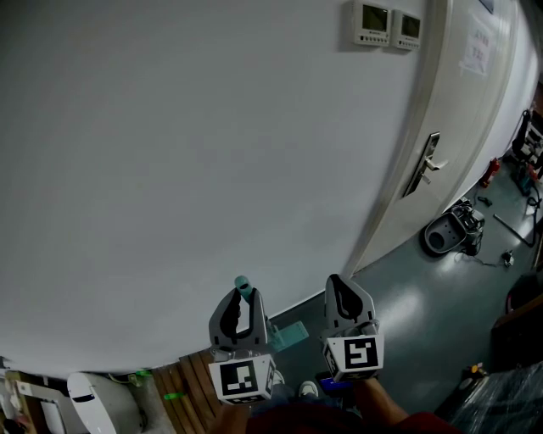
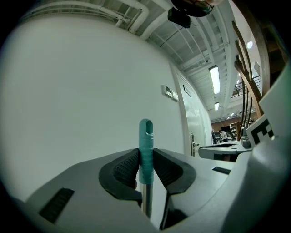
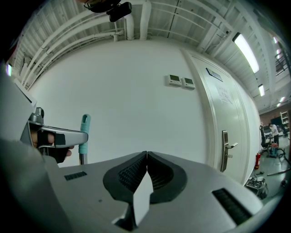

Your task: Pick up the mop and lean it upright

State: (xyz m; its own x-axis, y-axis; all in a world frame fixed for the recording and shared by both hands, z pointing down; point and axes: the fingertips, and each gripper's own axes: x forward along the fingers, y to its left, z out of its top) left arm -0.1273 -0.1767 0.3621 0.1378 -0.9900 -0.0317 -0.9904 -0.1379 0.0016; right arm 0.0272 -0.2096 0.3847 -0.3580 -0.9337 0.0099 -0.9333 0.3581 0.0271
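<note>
Now left gripper (image 2: pixel 146 157) clamps mop (image 2: pixel 145 134) by tip — handle may pivot, slide off wall (image 2: pixel 68 100); right gripper (image 3: pixel 146 158) closed, empty.

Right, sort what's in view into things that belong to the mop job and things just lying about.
Job in hand:
- mop handle, upright, clamped in the left gripper
- right gripper, shut and empty
- white wall facing both grippers

Lying about:
- door
- two wall panels
- round machine near the door

Two panels (image 1: pixel 373 23) hang on the white wall (image 1: pixel 170 169) near a door (image 1: pixel 475 102).
</note>
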